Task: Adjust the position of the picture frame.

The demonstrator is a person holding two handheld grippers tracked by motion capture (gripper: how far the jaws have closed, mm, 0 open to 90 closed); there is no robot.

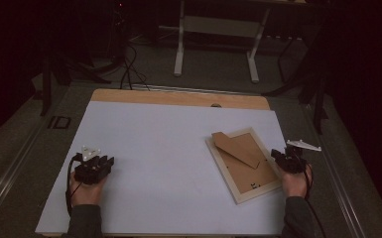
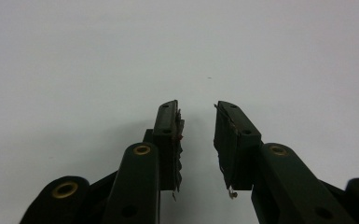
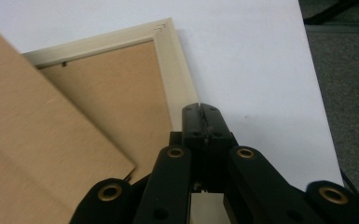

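The fingers of the right gripper [image 3: 200,109] are pressed together with nothing between them, resting at the right rail of the pale wooden picture frame [image 3: 175,79]. This frame lies face down at the lower right of the white tabletop [image 1: 154,139], its brown backing board [image 1: 238,148] loose and skewed across it. The left gripper [image 2: 198,135] has its fingers apart over bare tabletop. I judge the work is at the beginning: nothing is gripped yet.

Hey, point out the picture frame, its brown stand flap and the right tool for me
picture frame [image 1: 223,166], high view, on its pale left rail.
brown stand flap [image 1: 238,146], high view, middle of the flap lying across the backing.
right tool [image 3: 200,108], right gripper view, at the closed tips over the frame's rail.
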